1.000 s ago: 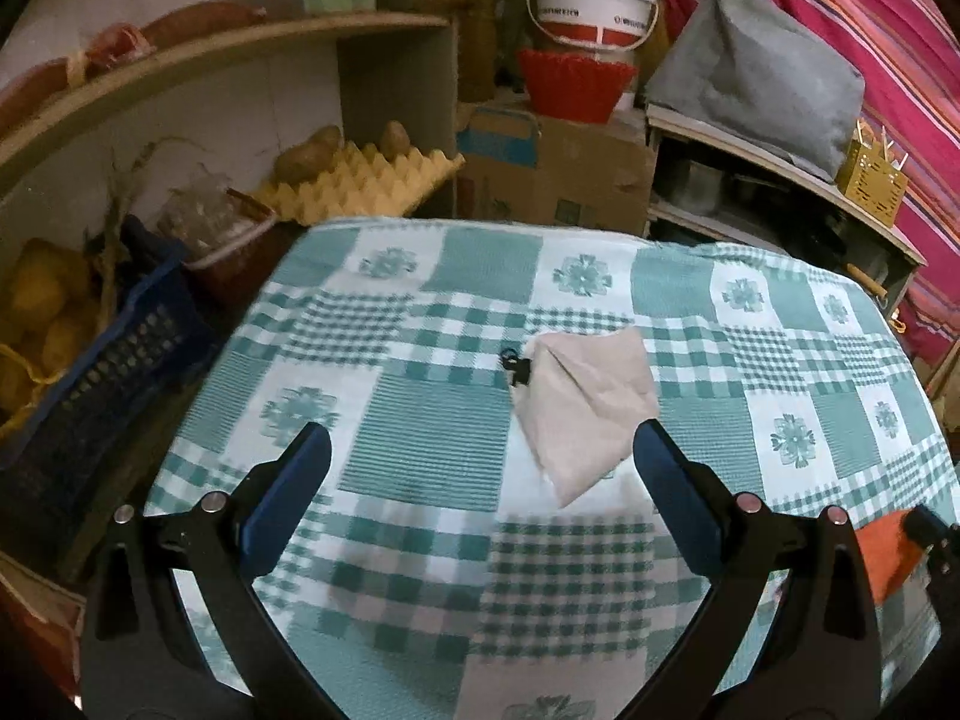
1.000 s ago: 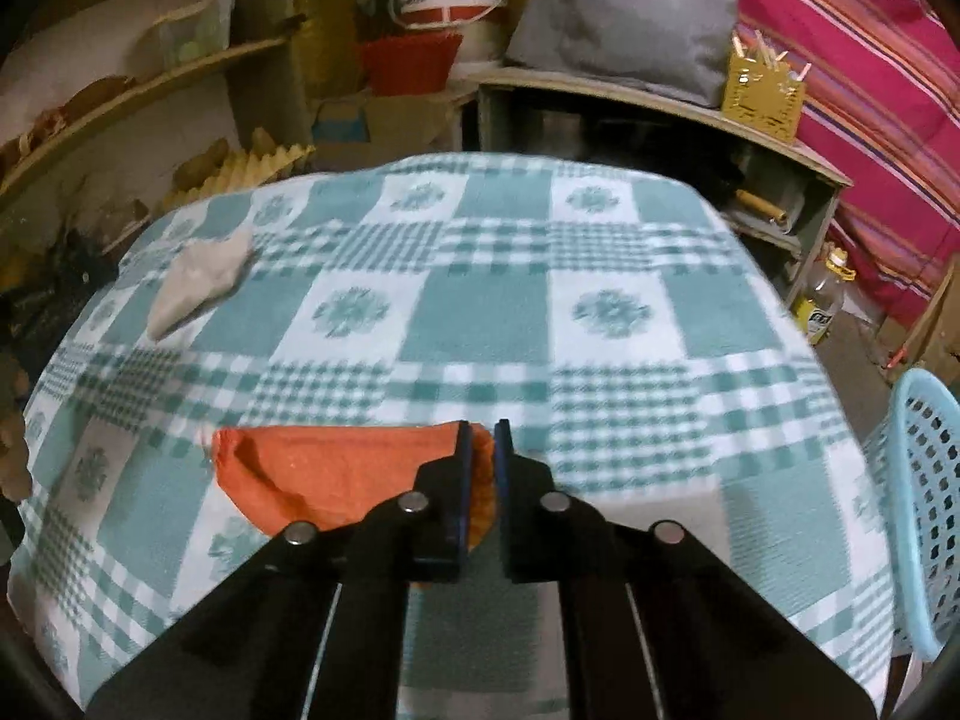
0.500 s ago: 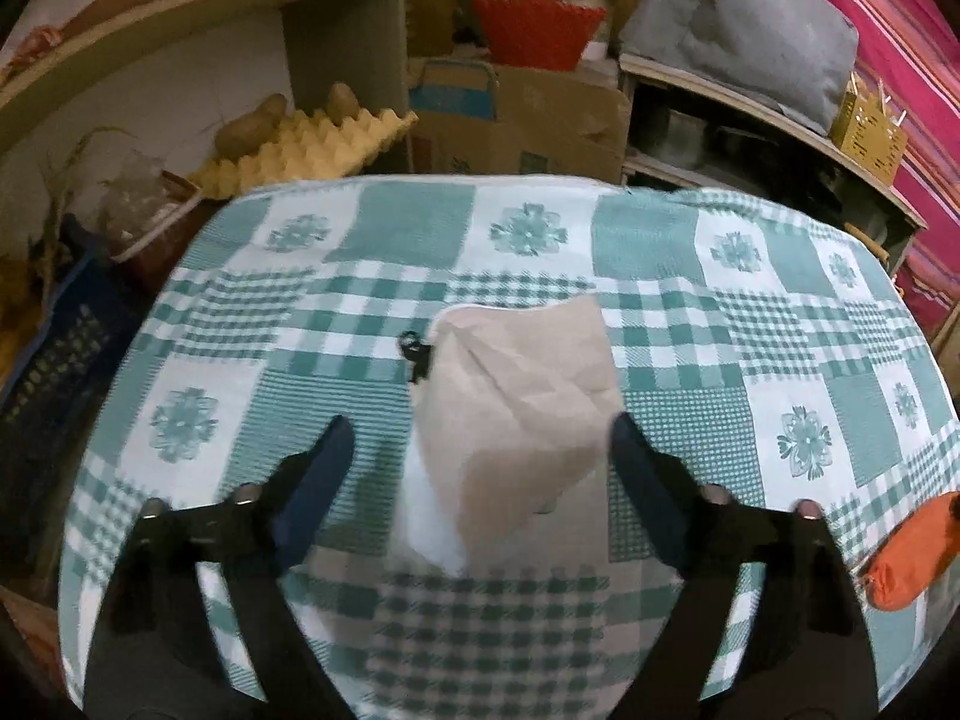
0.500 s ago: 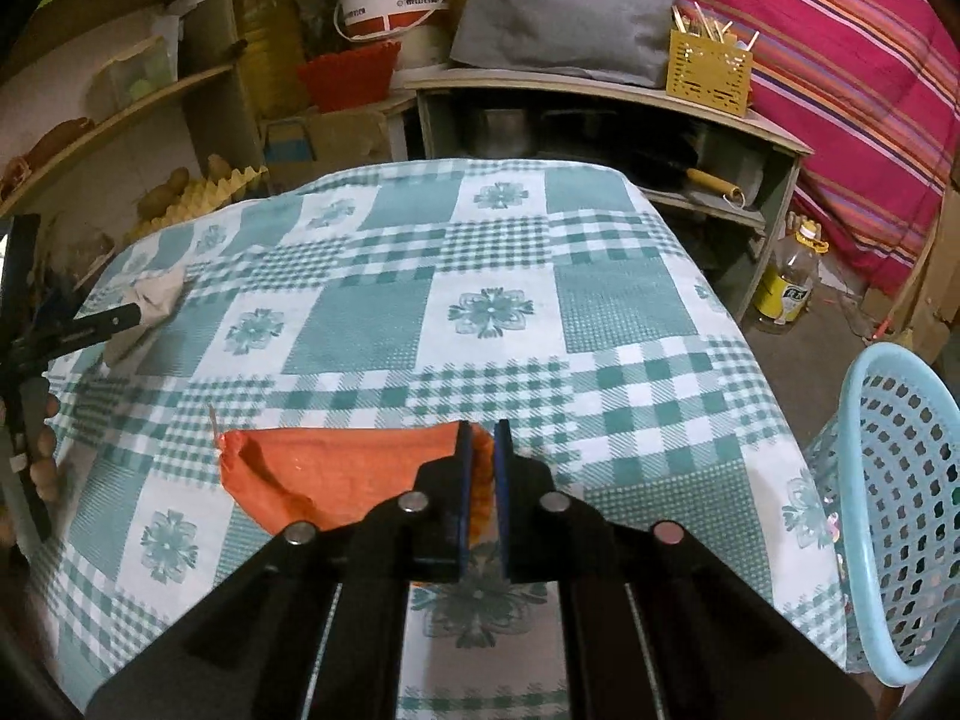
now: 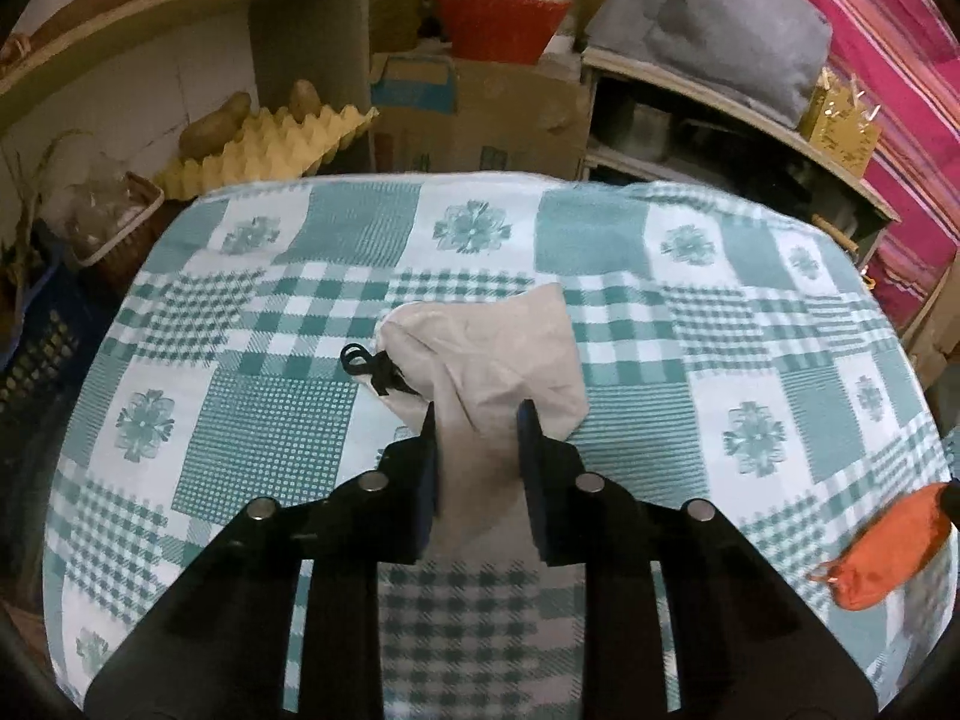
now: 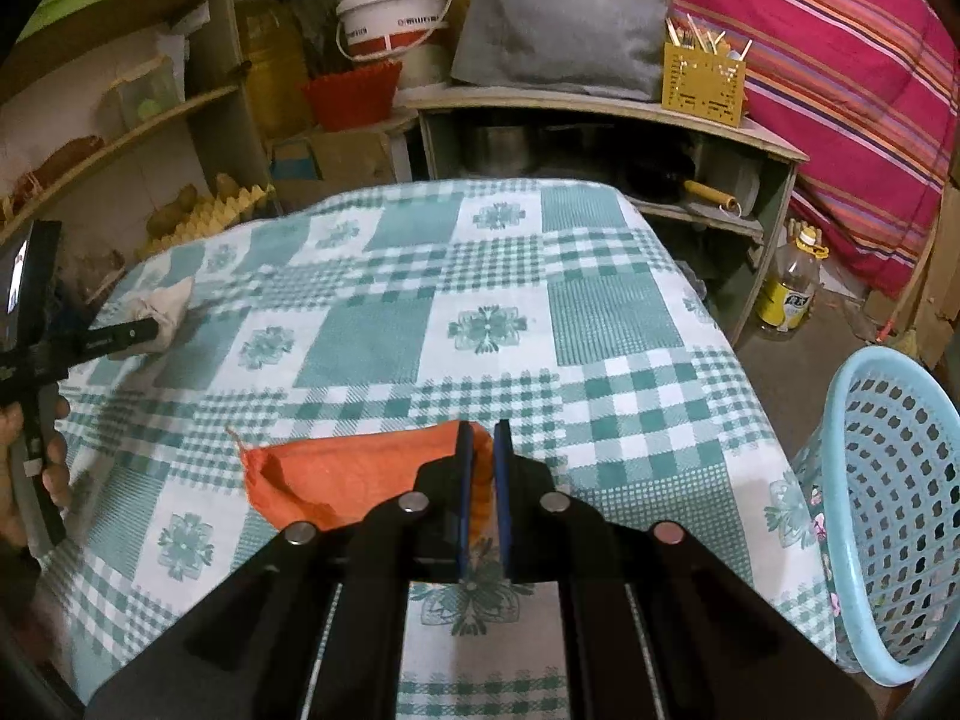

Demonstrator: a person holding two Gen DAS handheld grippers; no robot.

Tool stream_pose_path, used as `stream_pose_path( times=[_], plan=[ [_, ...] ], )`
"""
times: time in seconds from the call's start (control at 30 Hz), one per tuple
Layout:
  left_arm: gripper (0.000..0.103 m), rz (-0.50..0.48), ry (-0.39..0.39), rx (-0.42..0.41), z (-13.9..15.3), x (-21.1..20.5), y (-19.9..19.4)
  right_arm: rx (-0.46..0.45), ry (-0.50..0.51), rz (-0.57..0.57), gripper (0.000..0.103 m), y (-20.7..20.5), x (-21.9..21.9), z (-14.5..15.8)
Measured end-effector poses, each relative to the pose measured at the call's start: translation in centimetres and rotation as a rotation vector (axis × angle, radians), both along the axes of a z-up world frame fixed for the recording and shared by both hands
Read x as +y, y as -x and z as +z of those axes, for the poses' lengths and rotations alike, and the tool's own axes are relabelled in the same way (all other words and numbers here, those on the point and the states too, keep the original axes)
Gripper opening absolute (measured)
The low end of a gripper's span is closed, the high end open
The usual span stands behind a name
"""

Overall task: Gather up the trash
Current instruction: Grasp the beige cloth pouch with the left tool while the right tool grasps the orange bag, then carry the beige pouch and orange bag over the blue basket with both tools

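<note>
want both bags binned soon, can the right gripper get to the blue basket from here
Probably yes: the basket stands open just off the table's right edge, nothing between it and the right gripper, which holds the orange bag.

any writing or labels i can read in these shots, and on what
None can be read.
White bucket: a band of print, too blurred.
Plastic bottle on the floor: yellow label, lettering too small.
Cardboard box: blue and green printing, illegible.

Two close downward wrist views, shared tablecloth [image 5: 630, 372].
</note>
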State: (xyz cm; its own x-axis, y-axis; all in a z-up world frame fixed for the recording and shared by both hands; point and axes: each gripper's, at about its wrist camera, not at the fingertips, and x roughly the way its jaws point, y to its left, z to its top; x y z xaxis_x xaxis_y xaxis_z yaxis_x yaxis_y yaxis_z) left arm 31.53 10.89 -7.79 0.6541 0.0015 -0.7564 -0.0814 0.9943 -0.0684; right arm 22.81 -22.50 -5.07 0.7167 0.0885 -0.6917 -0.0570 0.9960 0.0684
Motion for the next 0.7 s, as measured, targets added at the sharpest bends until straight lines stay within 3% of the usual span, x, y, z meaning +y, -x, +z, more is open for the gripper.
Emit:
stream_pose_path(
  times=[0.4, 0.7],
  plan=[
    [0.023, -0.1, -0.027, -0.17, 6.3, -6.1, 4.8, -0.082, -0.085, -0.031, 0.006, 1.7, -3.2, 2.6],
    [0.023, -0.192, -0.006, -0.212, 7.8, -12.0, 6.5, -0.135, -0.129, -0.108, 0.006, 3.7, -8.4, 4.4]
  ],
)
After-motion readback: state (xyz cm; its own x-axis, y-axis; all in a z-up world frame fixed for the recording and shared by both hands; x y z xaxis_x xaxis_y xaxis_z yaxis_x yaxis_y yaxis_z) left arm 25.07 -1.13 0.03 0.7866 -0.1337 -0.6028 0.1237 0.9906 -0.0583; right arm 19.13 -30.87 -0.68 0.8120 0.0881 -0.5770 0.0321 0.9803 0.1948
